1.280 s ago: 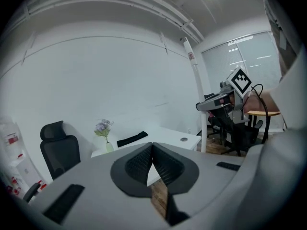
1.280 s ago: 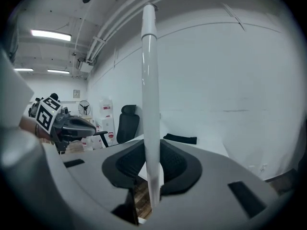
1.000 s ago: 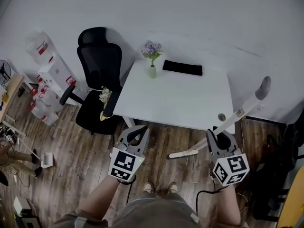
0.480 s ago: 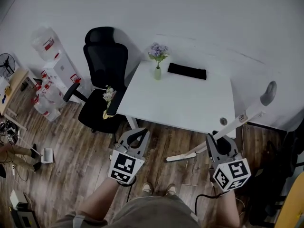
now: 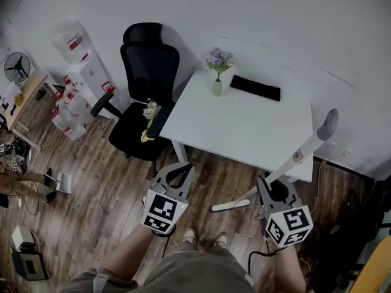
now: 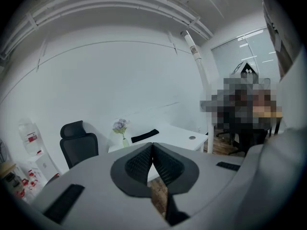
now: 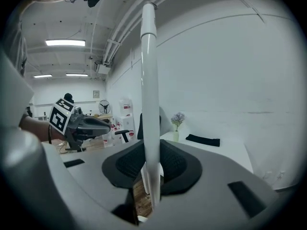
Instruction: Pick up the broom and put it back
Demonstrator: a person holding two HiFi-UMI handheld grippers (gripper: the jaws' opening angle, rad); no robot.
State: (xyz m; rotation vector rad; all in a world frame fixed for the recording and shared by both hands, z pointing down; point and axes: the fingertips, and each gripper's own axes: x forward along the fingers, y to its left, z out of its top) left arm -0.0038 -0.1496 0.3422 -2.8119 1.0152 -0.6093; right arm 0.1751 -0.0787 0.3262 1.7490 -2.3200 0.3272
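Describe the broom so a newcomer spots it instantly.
Find the white table; past its near right corner the broom slants upward. Clamped in the right gripper, it is the only long white shaft with a grey tip.

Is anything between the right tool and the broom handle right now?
Nothing visible does. The right tool is closed on the broom, with its handle clamped between the jaws. The left tool is shut, empty and off to the side.
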